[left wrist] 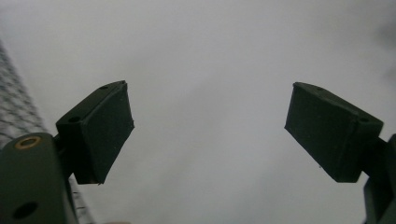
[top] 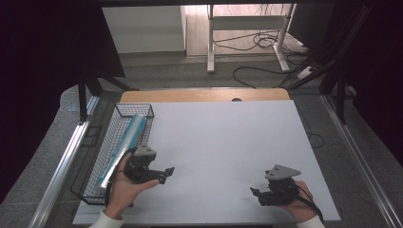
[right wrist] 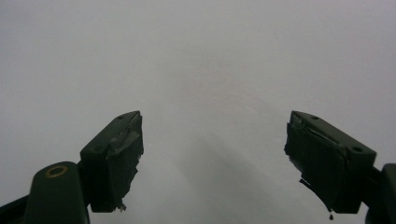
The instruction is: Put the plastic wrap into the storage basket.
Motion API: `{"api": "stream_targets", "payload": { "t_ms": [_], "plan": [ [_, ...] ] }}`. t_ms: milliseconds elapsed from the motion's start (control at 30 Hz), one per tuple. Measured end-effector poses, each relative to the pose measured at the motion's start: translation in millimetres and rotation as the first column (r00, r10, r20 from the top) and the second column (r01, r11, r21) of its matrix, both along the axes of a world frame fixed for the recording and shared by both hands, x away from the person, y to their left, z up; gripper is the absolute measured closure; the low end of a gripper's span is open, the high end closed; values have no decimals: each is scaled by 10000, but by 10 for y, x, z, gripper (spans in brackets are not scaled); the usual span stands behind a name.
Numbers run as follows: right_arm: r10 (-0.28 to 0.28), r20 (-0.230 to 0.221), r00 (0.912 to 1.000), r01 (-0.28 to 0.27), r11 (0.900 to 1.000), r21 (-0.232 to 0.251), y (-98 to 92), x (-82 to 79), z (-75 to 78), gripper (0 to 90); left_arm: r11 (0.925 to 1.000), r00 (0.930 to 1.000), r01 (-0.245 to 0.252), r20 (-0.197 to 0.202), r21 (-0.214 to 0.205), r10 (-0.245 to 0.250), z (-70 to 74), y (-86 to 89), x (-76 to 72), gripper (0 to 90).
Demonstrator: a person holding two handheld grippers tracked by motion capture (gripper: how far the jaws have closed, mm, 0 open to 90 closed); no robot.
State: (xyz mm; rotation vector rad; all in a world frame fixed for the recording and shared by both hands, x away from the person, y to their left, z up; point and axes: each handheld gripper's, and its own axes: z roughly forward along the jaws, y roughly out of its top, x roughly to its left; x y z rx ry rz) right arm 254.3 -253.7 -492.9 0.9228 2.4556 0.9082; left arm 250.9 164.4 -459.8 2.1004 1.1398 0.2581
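Note:
A long shiny blue-silver roll (top: pixel 122 148) lies lengthwise in a black wire basket (top: pixel 93 157) at the table's left edge. My left gripper (top: pixel 164 173) hovers just right of the basket, near its front end, pointing right. Its jaws stand wide apart in the left gripper view, with nothing between the pads (left wrist: pixel 105 130). My right gripper (top: pixel 256 192) is held near the front right of the white table surface (top: pixel 223 142), pointing left. It is open too, its worn pads (right wrist: pixel 116 158) apart over bare white surface.
The basket's mesh (left wrist: pixel 14 112) shows at the left edge of the left gripper view. Beyond the table's wooden far edge (top: pixel 204 95) stand a white desk frame (top: pixel 247 33) and loose cables (top: pixel 266 42) on the floor. Metal rails (top: pixel 62 161) run along both sides.

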Motion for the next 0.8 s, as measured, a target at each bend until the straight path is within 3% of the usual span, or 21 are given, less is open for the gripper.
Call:
{"api": "stream_targets", "payload": {
  "t_ms": [200,800],
  "plan": [
    [-57,117,9999,54,9997,224,-23,-2,30,196,9992,9994,317,-156,233,-314,-149,-121,-161,147],
    [-155,476,9987,124,9978,645,-12,-32,89,154,9988,9995,317,39,384,-318,-189,-139,-152,157]
  ]
}}
